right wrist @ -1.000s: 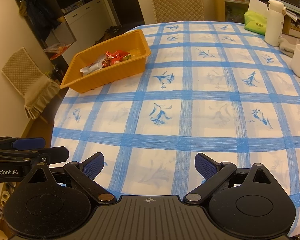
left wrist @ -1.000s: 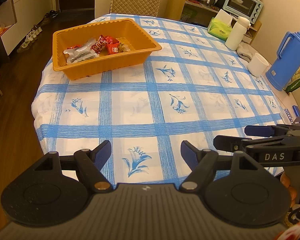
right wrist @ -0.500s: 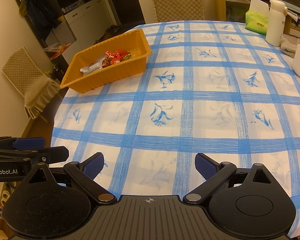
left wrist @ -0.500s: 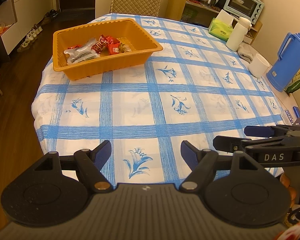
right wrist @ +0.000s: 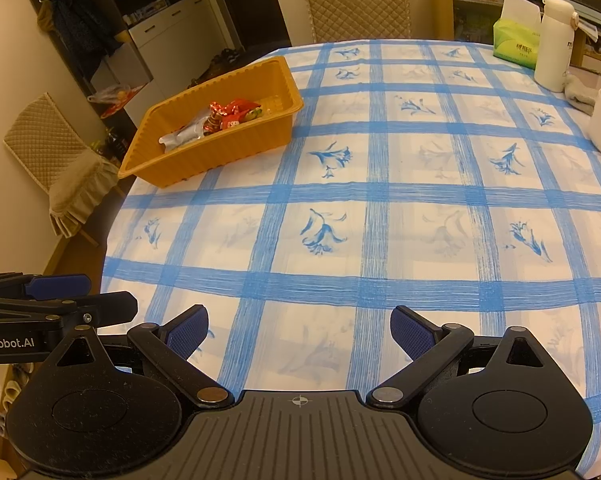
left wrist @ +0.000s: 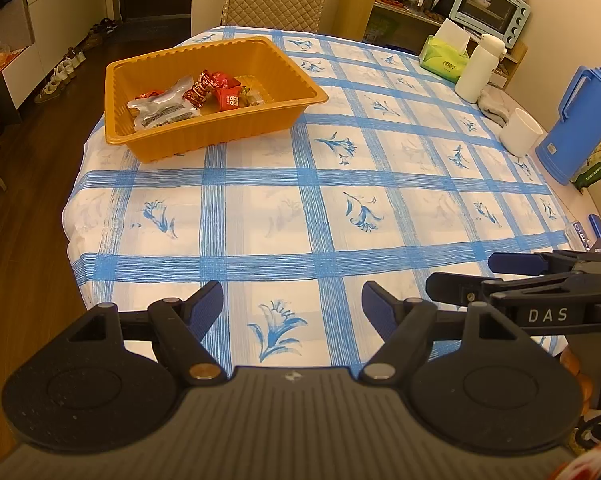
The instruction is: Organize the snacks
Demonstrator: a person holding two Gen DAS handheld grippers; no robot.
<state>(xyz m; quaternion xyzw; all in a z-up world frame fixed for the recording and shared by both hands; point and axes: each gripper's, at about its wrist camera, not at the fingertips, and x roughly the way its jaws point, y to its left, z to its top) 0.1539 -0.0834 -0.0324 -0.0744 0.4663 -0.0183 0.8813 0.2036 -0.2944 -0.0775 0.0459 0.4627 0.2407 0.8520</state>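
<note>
An orange plastic basket [left wrist: 260, 118] [right wrist: 236, 152] stands at the far left of the round table. Inside it lie red-wrapped snacks [left wrist: 220, 90] [right wrist: 232, 114] and clear silvery packets [left wrist: 160, 110] [right wrist: 180, 136]. My left gripper [left wrist: 292, 306] hovers over the near table edge, open, with only tablecloth between its blue pads. My right gripper [right wrist: 300, 330] hangs beside it, also open and empty. Each gripper shows in the other's view: the right one [left wrist: 496, 276] at the right edge, the left one [right wrist: 80, 296] at the left edge. Both are well short of the basket.
On the blue-checked tablecloth [left wrist: 340, 208], along the far right, stand a green tissue box [left wrist: 442, 60], a white flask [left wrist: 480, 70], a white cup [left wrist: 520, 132] and a blue jug [left wrist: 580, 120]. A padded chair [right wrist: 356, 4] is behind the table, another chair [right wrist: 56, 160] at left.
</note>
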